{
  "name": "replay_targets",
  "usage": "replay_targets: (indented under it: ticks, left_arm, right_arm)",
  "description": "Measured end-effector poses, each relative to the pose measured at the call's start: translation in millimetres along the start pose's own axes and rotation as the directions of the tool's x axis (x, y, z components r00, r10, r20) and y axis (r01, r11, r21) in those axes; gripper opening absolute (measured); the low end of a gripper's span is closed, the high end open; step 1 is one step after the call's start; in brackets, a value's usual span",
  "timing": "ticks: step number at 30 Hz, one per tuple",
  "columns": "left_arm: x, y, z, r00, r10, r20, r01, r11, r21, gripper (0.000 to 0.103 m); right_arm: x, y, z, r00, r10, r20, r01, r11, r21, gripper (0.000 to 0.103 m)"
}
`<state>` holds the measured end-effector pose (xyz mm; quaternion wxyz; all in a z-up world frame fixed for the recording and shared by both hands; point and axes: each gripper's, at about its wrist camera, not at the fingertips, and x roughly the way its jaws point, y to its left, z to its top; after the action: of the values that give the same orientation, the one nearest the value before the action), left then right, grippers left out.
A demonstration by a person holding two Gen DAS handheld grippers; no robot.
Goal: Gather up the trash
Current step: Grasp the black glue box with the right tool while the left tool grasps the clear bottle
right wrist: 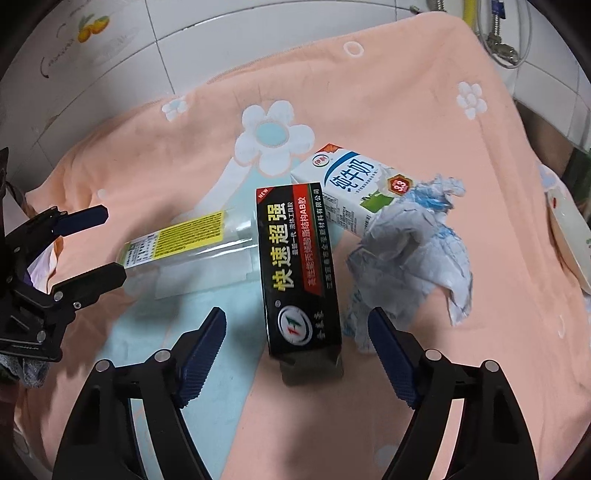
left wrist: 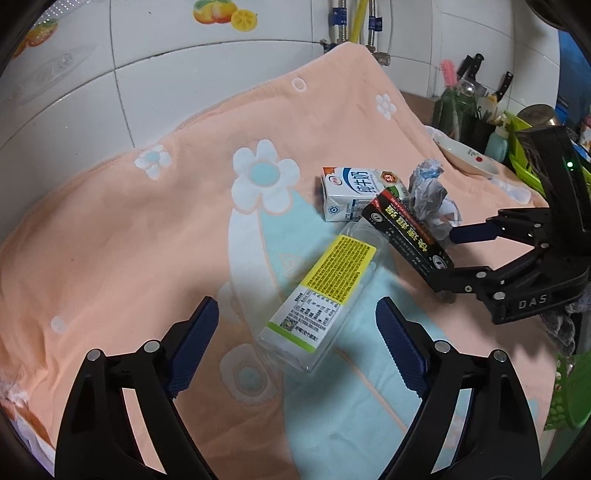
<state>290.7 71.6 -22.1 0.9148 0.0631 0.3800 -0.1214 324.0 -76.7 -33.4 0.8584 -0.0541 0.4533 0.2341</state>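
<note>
Several pieces of trash lie on a peach flowered towel (left wrist: 147, 229). A clear plastic box with a yellow label (left wrist: 325, 295) has its near end between the fingers of my left gripper (left wrist: 297, 306), which is open with gaps on both sides. A black glue box (right wrist: 295, 266) leans on a white milk carton (right wrist: 351, 184). Its near end sits between the fingers of my open right gripper (right wrist: 297, 314), untouched. Crumpled grey-blue paper (right wrist: 406, 251) lies right of the black box. The right wrist view shows the left gripper (right wrist: 114, 245) straddling the clear box (right wrist: 192, 240).
A tiled wall with fruit stickers and pipes (left wrist: 354, 22) stands behind the towel. At the right are a white bowl (left wrist: 469, 158), a knife and utensil holder (left wrist: 465, 107), a green rack (left wrist: 528, 166) and a green basket (left wrist: 572, 391).
</note>
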Motion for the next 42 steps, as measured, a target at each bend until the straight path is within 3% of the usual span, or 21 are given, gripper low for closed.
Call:
replay_targets:
  ticks: [13, 21, 34, 42]
  left_arm:
    - [26.4, -8.8, 6.5, 0.999, -0.021, -0.031, 0.022, 0.998, 0.054, 0.085]
    - [42.5, -12.7, 11.4, 0.998, -0.029, -0.054, 0.033, 0.996, 0.083, 0.079]
    - [67.4, -27.4, 9.0, 0.994, -0.046, -0.096, 0.056, 0.993, 0.101, 0.07]
    - [52.9, -35.1, 3.2, 0.996, -0.033, -0.077, 0.038, 0.997, 0.064, 0.048]
  right_arm:
    - [30.1, -7.0, 15.6, 1.0, 0.007, -0.02, -0.007, 1.0, -0.014, 0.066]
    - [33.3, -5.0, 13.8, 0.999, 0.022, -0.03, -0.023, 1.0, -0.022, 0.045]
    - [11.1, -5.7, -4.2, 0.999, 0.042, -0.002, -0.042, 0.999, -0.014, 0.044]
    - [-19.6, -4.4, -25.1, 0.999, 0.046, 0.015, -0.046, 0.999, -0.016, 0.044]
